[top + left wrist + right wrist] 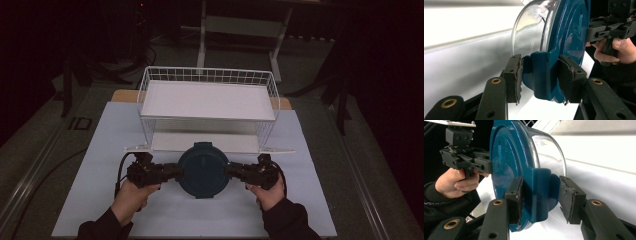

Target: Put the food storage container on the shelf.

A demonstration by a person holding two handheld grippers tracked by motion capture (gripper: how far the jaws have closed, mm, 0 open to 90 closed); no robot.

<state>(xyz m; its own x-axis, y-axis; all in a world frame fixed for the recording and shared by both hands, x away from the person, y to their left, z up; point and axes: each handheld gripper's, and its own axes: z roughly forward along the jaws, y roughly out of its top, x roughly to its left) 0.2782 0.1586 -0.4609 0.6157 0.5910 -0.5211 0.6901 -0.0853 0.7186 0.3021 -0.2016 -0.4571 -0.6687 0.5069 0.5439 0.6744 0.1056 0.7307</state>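
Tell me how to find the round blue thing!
Look at the pale table and find the white wire rack standing on it. Just in front of the rack's lower shelf, between the left gripper and the right gripper, is a clear bowl with a dark teal lid. It is the only round, coloured thing there.

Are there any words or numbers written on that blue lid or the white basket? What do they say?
No readable text anywhere.
Blue lid: raised moulded shapes, no letters or numbers that can be made out.
Glass bowl under it: reflections, no print.
White wire basket: plain, no label.
Grippers: no markings legible.
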